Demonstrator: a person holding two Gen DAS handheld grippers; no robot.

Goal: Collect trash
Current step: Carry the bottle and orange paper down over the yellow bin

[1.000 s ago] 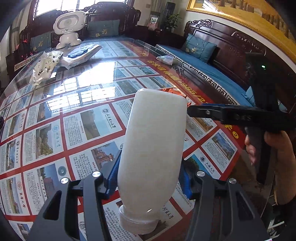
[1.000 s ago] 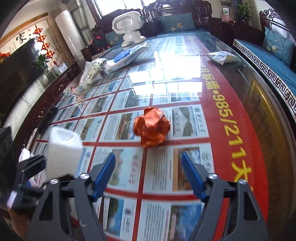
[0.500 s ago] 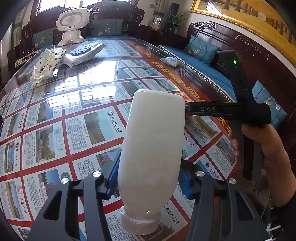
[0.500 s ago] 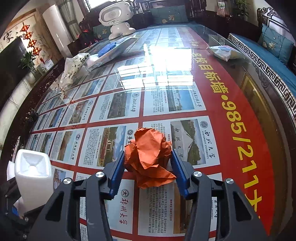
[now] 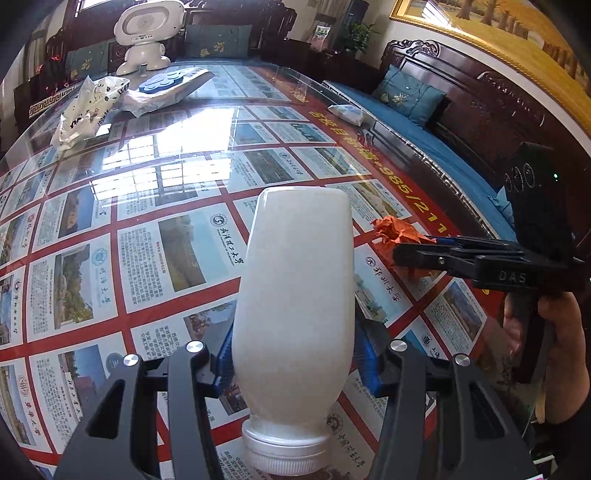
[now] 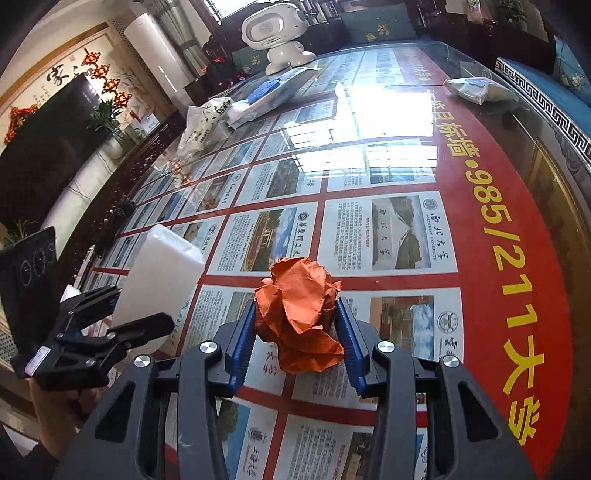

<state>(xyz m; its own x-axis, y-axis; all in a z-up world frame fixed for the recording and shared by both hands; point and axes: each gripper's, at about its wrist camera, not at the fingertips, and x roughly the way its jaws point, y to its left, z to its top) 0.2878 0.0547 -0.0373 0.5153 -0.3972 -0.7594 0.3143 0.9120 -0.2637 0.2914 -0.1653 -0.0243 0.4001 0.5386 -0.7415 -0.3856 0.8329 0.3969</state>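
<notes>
Two grabbers: left gripper (image 5: 295, 360) clamps one white bottle (image 5: 295, 295), right gripper (image 6: 295, 332) has just been closing and pinches one orange paper wad (image 6: 299, 314). Three bags (image 6: 476, 88) further back on the table (image 6: 517, 229).

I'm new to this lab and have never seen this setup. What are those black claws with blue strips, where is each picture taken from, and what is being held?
There is no robot here: a person holds a hand-operated two-finger gripper in each hand, and each carries a wide-angle camera looking along its fingers. One picture comes from the left gripper, which is clamped on a white plastic bottle, cap toward the camera. The other comes from the right gripper; its jaws have just been closing on a crumpled orange paper ball between its blue pads. Each view also shows the other gripper from the side. Below is a glass-topped table over a printed poster. Farther off lie a spotted white bag, flat packets and a small white toy robot.
</notes>
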